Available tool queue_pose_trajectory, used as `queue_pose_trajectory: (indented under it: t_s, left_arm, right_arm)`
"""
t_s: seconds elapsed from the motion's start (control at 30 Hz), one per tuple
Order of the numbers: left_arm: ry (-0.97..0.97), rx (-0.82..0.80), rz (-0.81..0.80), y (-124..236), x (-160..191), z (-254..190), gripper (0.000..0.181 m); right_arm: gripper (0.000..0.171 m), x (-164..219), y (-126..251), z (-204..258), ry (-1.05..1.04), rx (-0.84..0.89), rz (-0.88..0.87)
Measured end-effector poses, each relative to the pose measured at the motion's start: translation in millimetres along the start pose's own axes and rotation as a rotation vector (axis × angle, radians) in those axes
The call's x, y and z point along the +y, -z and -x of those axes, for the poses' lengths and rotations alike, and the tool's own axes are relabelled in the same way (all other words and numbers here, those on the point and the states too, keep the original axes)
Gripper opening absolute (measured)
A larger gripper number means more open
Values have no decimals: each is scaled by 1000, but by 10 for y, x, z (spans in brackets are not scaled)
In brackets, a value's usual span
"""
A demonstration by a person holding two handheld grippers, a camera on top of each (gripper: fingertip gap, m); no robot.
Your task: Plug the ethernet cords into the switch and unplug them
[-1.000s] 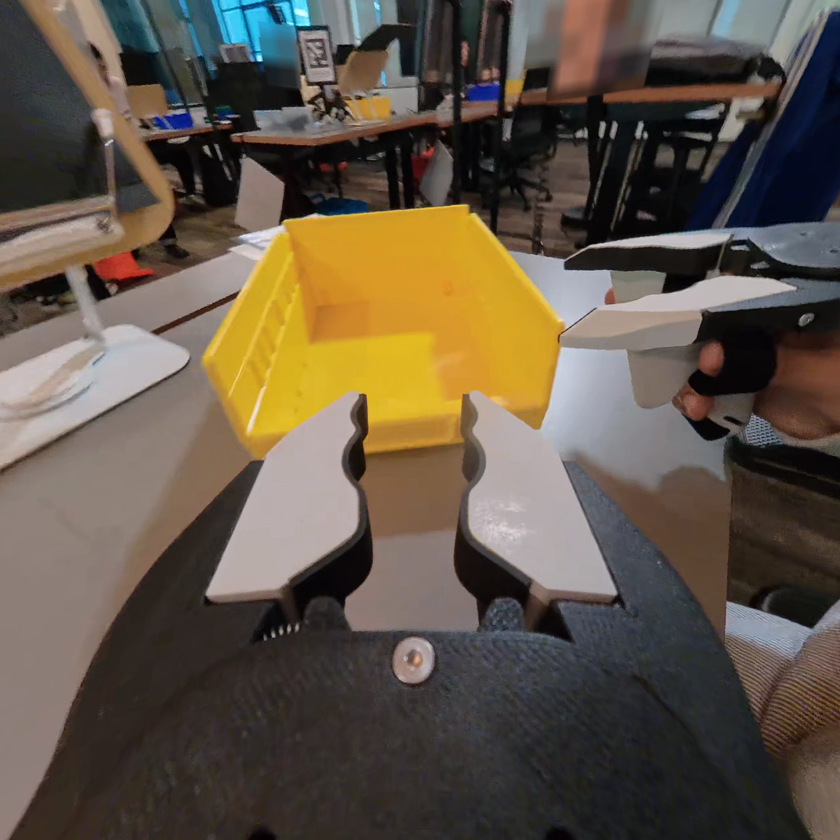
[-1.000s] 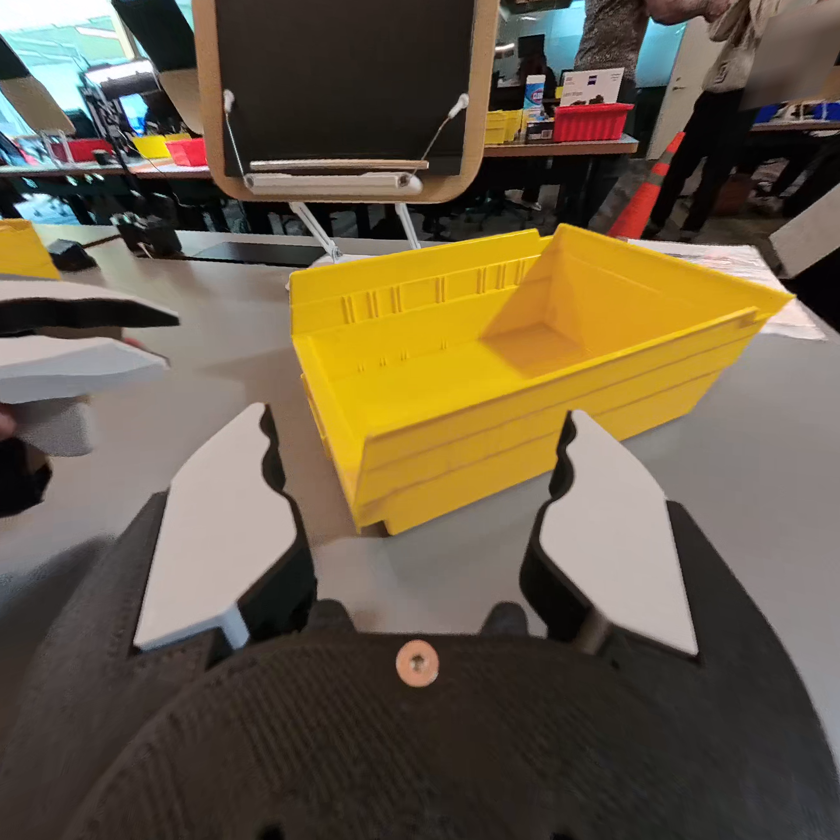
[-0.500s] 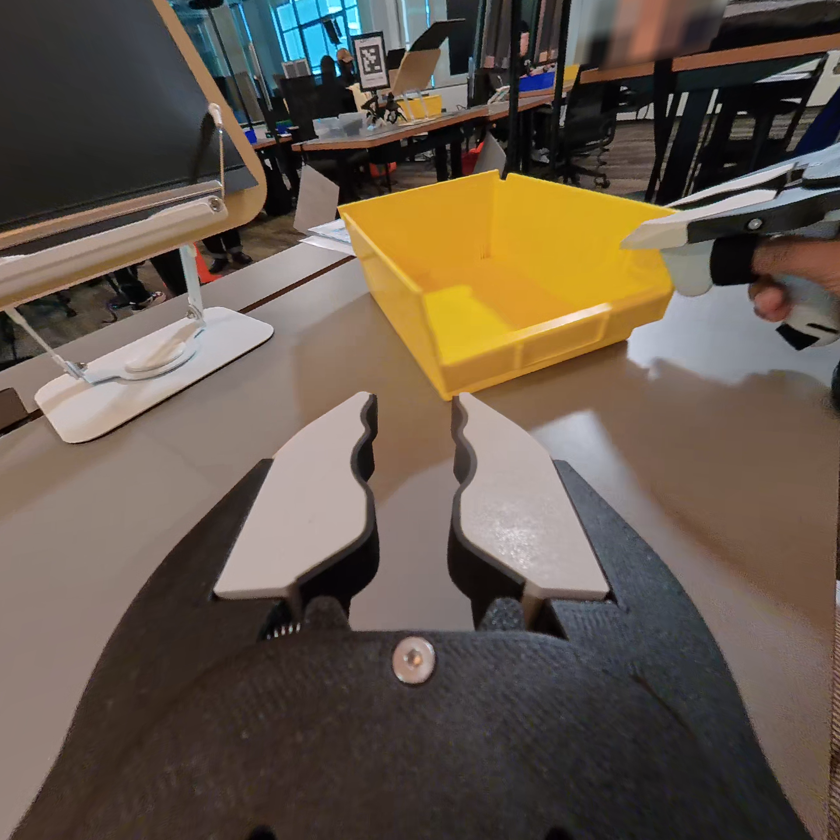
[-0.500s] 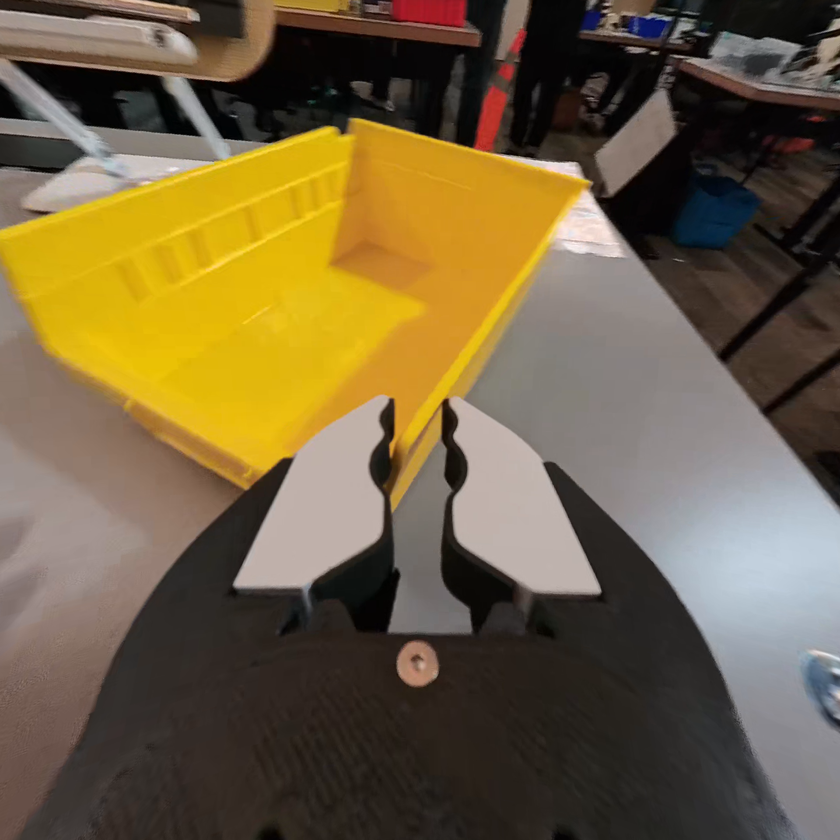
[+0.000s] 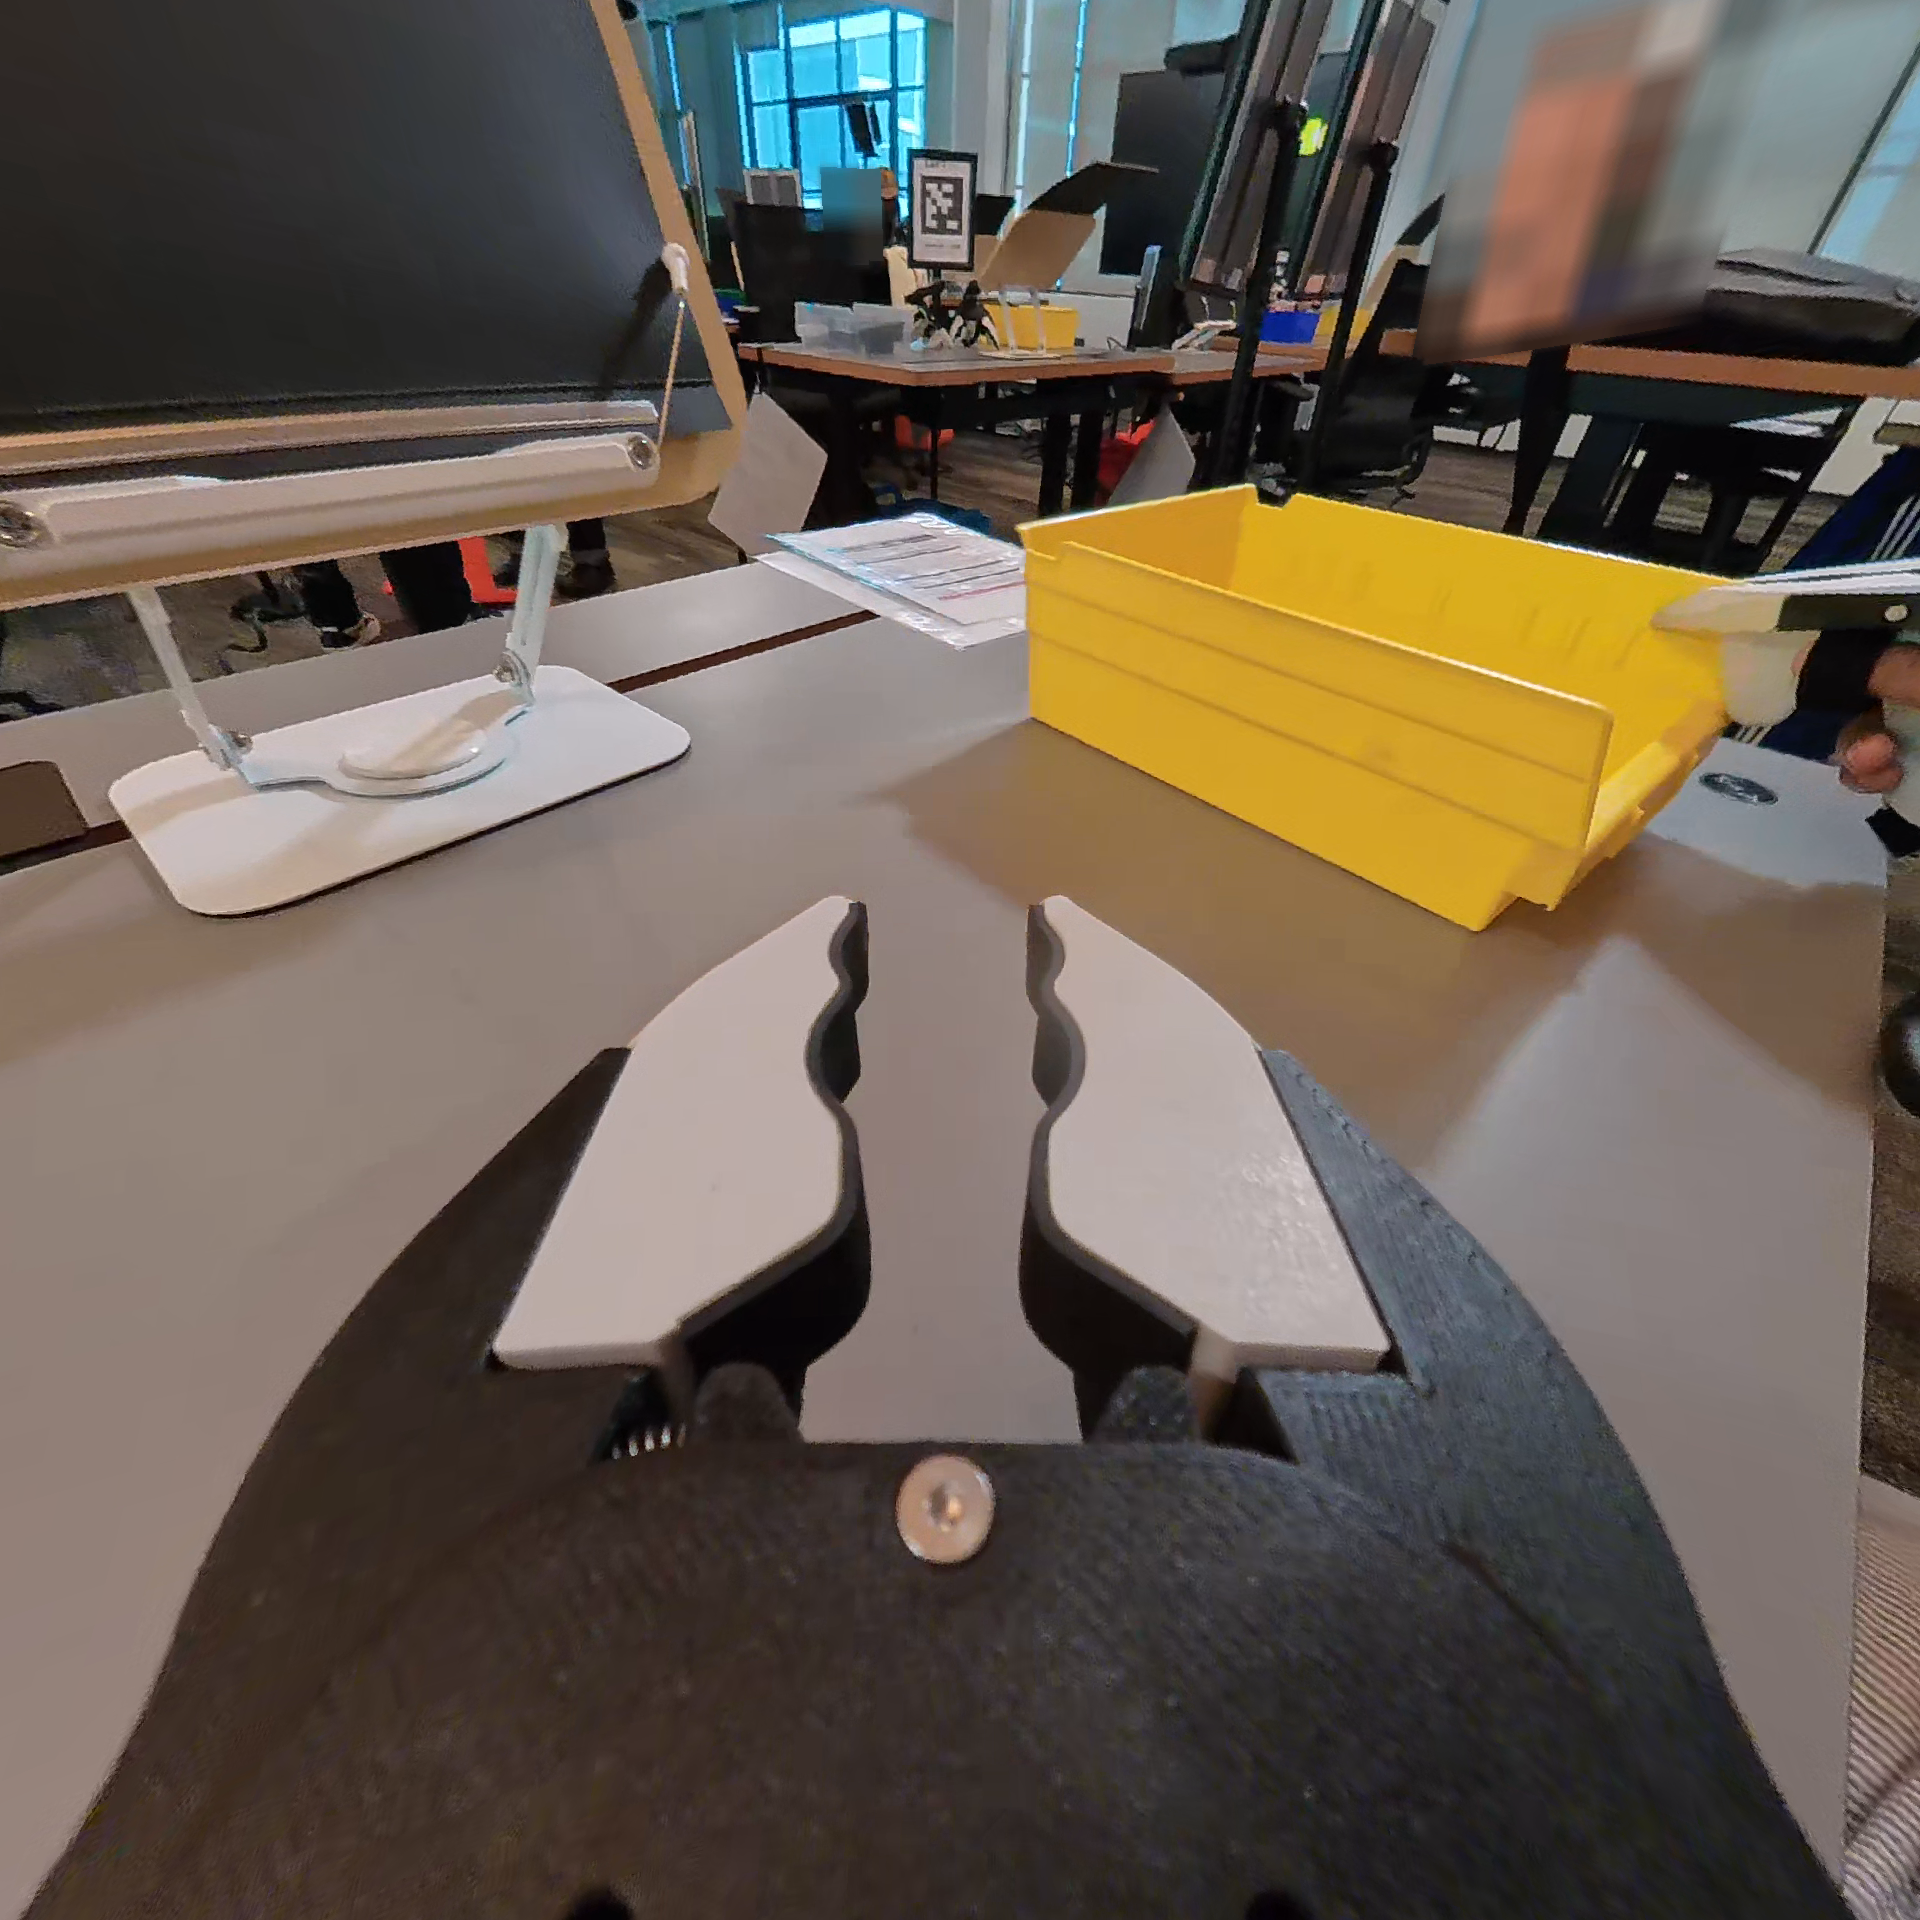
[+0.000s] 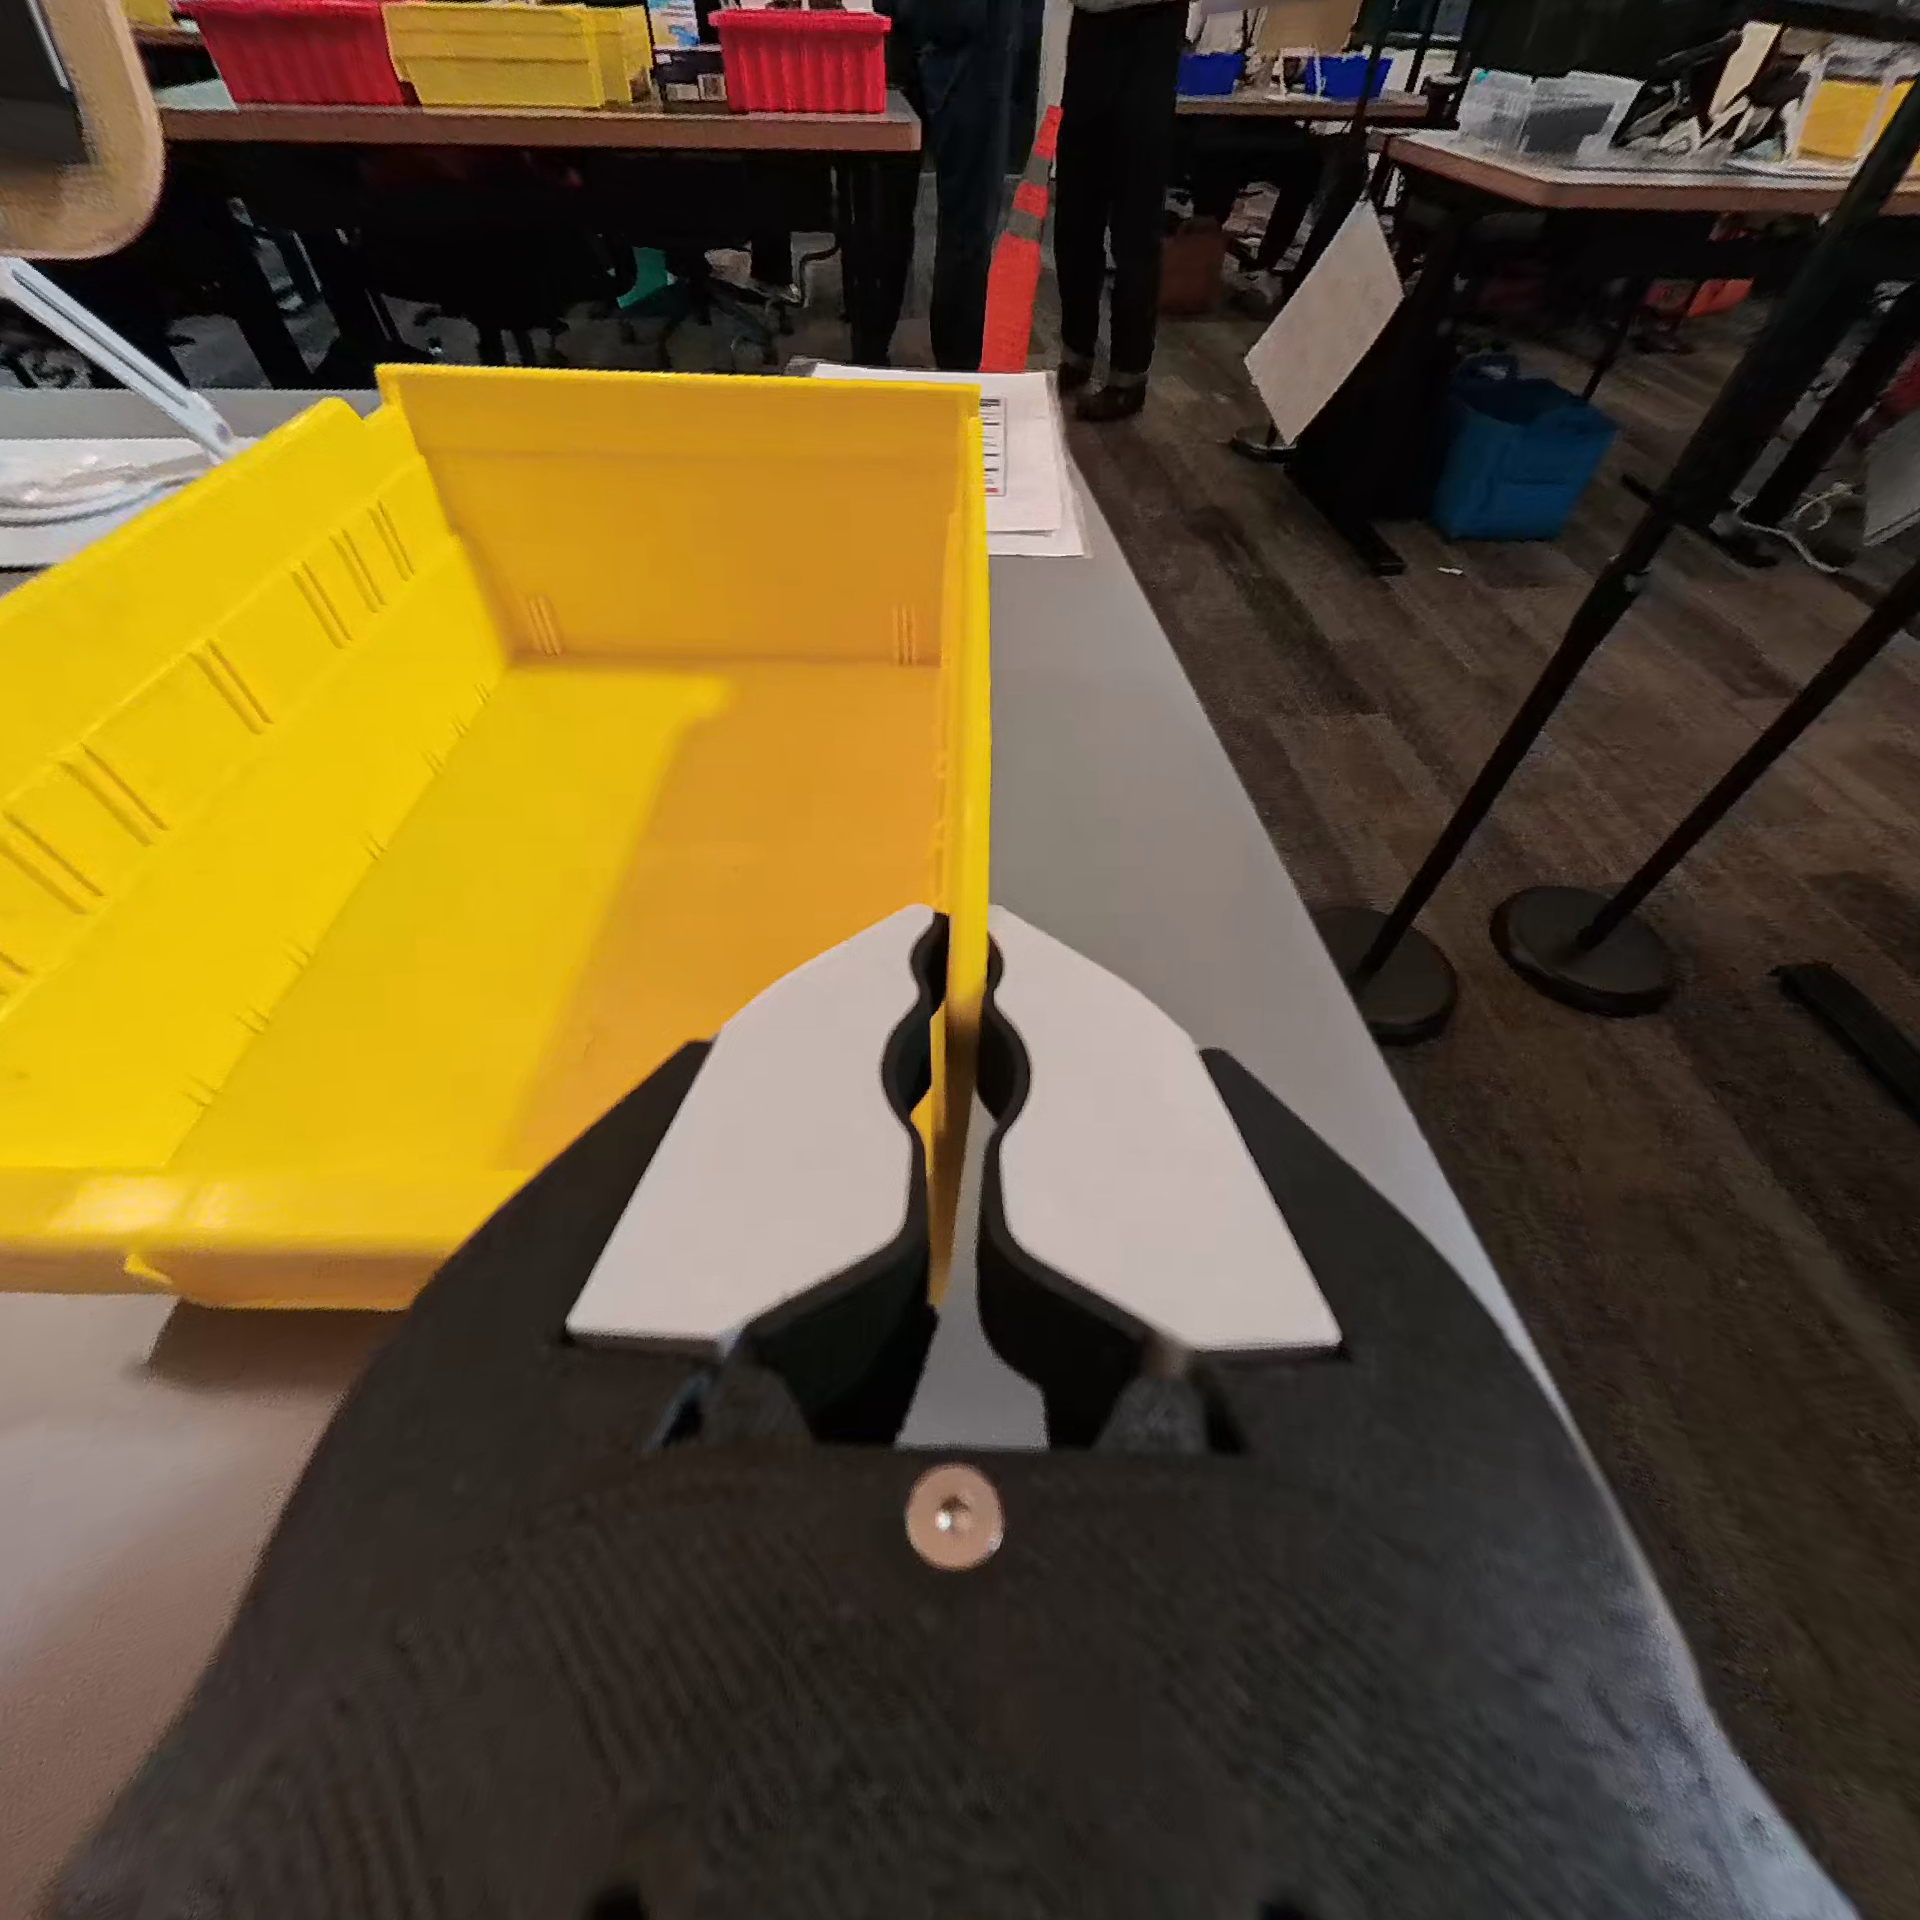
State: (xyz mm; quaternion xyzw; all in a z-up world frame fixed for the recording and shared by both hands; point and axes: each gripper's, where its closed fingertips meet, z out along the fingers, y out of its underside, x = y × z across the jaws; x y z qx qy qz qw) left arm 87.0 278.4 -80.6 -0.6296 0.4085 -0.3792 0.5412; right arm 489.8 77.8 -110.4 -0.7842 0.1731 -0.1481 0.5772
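Observation:
No ethernet cord or switch shows in either view. An empty yellow bin [image 5: 1299, 707] stands on the grey table [image 5: 727, 831]. My right gripper [image 6: 966, 920] is shut on the bin's right side wall [image 6: 961, 727], with the thin wall pinched between its fingers. The same gripper shows at the right edge of the left wrist view [image 5: 1766, 608], at the bin's far corner. My left gripper [image 5: 945, 914] is open with a narrow gap and empty. It hovers over bare table, left of and short of the bin.
A dark screen on a white stand [image 5: 395, 769] stands at the left. Papers [image 5: 914, 571] lie behind the bin. The table's right edge [image 6: 1299, 883] runs close beside the bin, with stanchion bases [image 6: 1392, 977] on the floor beyond.
My right gripper closed, swung round to the bin's right side and clamped onto its wall. My left gripper pulled back and turned left, so the bin now sits at the right of its view.

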Motion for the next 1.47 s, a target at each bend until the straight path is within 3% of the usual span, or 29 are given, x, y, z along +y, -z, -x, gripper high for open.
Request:
queue_pose_trajectory:
  t_s: [0.03,0.77,0.87,0.93,0.97,1.03,1.1,1.17,1.27,1.37,1.43,1.47]
  left_arm:
    - [-1,-7,-2,14,-2,27,28]
    - [114,-16,23,35,110,342,29]
    - [122,-26,21,48,112,404,30]
    - [99,-84,36,89,118,544,33]
    - [73,-146,41,149,89,672,36]
    - [3,-316,26,404,-58,1022,39]
    - [-38,-492,0,814,-252,1420,39]
    - [-48,-662,-25,1326,-401,1819,39]
    - [-45,-903,19,2116,-375,2344,46]
    - [2,-1028,174,2618,18,2633,64]
    - [82,-976,266,2663,377,2637,55]
    - [115,-956,301,2666,530,2630,39]
  right_arm:
    - [3,4,1,-34,13,-1,-1]
    - [4,47,85,-148,-59,-190,-23]
    - [12,20,75,-253,-65,-98,-24]
    - [20,-227,176,-308,-88,13,-89]
    - [35,-452,304,-201,-99,5,-164]
    - [40,-946,632,257,-120,-99,-361]
    - [29,-1307,911,906,-107,-247,-543]
    - [15,-1392,1010,1673,-96,-437,-625]
    - [20,-987,930,2899,-165,-836,-447]
    - [25,-436,907,3668,-294,-1119,-144]
    - [28,-348,974,3880,-401,-1263,-20]
    - [29,-339,985,3927,-428,-1305,10]
